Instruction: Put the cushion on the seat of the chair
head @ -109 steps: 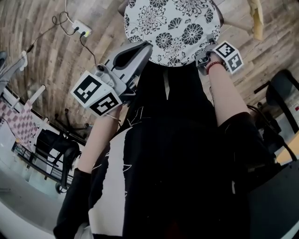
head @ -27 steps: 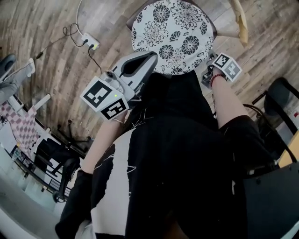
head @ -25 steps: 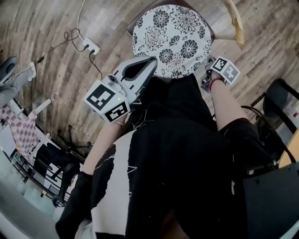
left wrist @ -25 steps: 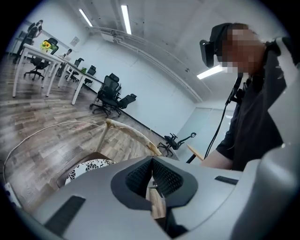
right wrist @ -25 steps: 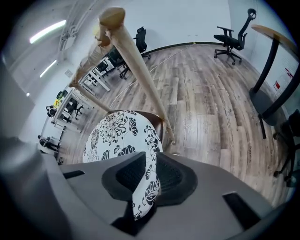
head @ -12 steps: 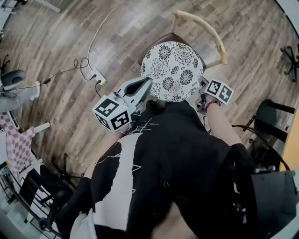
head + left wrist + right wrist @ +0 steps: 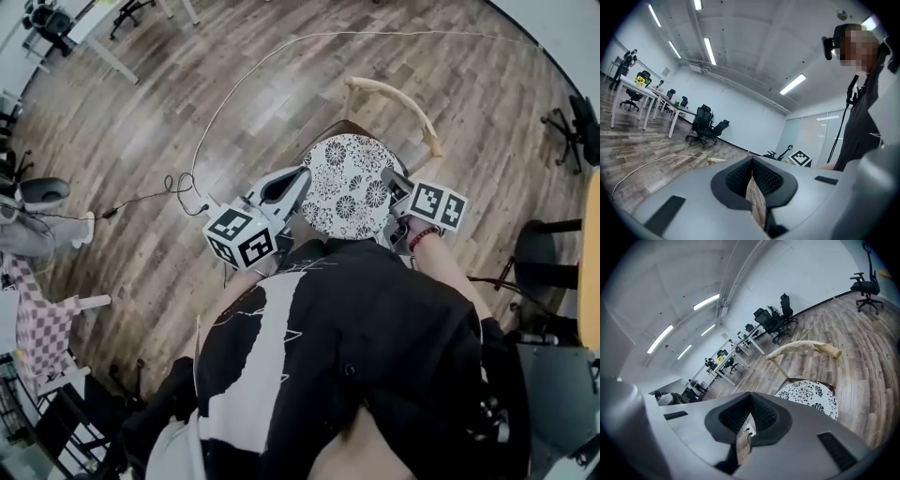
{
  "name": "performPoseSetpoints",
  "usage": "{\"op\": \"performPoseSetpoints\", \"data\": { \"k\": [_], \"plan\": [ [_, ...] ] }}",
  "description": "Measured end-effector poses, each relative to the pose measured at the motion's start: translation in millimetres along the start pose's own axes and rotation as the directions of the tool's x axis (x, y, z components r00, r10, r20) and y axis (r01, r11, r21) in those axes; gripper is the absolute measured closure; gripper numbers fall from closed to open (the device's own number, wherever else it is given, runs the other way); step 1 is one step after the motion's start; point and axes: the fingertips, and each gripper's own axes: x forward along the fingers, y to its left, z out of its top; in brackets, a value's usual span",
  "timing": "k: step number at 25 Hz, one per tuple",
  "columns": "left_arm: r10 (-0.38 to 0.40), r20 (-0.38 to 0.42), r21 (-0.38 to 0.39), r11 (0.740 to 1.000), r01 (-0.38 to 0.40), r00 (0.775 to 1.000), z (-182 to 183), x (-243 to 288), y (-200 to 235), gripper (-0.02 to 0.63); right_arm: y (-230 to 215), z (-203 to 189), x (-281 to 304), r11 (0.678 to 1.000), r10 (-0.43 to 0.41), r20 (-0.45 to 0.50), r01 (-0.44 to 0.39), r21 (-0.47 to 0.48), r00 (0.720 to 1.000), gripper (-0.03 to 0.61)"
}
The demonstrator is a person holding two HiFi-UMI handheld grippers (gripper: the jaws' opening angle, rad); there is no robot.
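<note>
black-and-white floral round cushion (image 7: 349, 186) lies flat on the seat of the pale wooden chair (image 7: 394, 94), so the placing looks done. left hand-held gripper (image 7: 300, 176) and right hand-held gripper (image 7: 386, 177) hang either side above it, jaws pressed together on nothing, since no grip seems needed now.

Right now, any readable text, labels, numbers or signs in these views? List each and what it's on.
No readable words, brands or numbers in any view.
Left gripper, its cube: square black-and-white markers, no letters.
Right gripper, its cube: same kind of markers, no letters.
Cushion: floral print only.
Distant desks: too small to read anything.
</note>
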Motion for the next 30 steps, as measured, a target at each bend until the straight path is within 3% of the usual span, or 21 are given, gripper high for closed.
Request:
{"op": "performPoseSetpoints", "data": {
  "k": [10,15,30],
  "plan": [
    [-0.028,0.049,0.040,0.999,0.026,0.998,17.1,-22.7,-24.7,0.603,65.8,-0.2,-41.8,0.991,0.125,0.063,-0.121,-0.063,0.990,0.563],
    [-0.036,0.037,0.046,0.998,0.034,0.999,14.3,-26.4,-30.4,0.603,71.7,-5.1,-48.0,0.988,0.112,0.061,-0.104,-0.118,0.992,0.563],
    [-0.032,0.035,0.041,0.999,0.031,0.999,8.3,-38.9,-36.3,0.603,72.8,-18.9,-58.6,0.986,0.096,0.053,-0.088,-0.144,0.994,0.563]
  ]
}}
